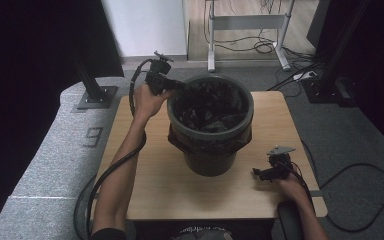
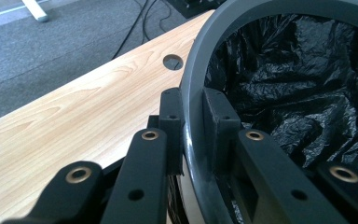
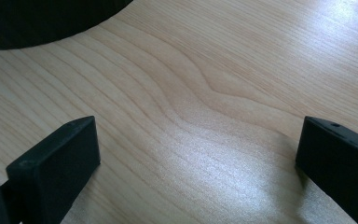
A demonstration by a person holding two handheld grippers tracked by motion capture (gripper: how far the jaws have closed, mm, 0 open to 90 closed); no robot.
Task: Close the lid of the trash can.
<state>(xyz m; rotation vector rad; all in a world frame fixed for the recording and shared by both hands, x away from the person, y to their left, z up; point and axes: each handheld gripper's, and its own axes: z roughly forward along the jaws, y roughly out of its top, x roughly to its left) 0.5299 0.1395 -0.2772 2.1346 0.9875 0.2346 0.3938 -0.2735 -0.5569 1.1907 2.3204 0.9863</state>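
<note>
Clamped on the rim of the round dark grey plastic bin (image 2: 193,84), my left gripper (image 2: 193,123) has one jaw outside the wall and one inside, against the crinkled black bag liner (image 2: 284,79). That bin stands mid-desk on the pale wooden desk (image 1: 150,185). Off near the desk's right edge, my right gripper (image 3: 198,154) rests with jaws wide apart over bare wood.

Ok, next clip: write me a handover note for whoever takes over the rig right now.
Left gripper: fingers shut on the bin rim, one outside, one inside against the black liner bag.
Right gripper: open, nothing between the fingers, low over the bare wooden table at the near right.
Bin stands upright mid-table, liner edge folded over the rim.
Done: rim gripped on the left.
Left: probably working the rim ring or liner loose; the right gripper could steady the bin.
</note>
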